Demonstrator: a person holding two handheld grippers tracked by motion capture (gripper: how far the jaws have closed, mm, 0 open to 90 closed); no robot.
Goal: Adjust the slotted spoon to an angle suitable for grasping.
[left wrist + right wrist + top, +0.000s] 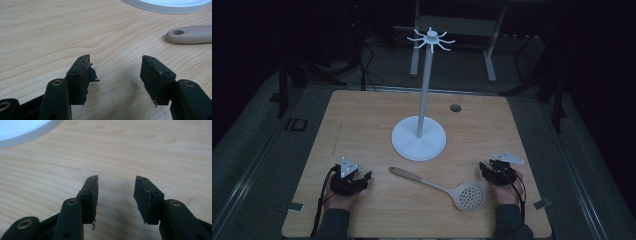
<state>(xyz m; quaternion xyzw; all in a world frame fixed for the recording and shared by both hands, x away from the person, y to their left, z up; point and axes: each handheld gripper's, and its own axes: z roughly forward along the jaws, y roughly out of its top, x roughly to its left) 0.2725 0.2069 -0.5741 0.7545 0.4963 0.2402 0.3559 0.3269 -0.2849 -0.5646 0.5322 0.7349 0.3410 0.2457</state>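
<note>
High view shows a beige slotted spoon (443, 187) lying flat on the table (362, 120), between the two hands and just in front of the white hook stand (419, 135); the left hand-held gripper (116, 68) rests near its handle, jaws spread and empty; the right hand-held gripper (116, 188) sits beside its bowl, likewise spread. A careless grab could skid the flat handle away; bumping the stand's tall pole might topple it.
</note>
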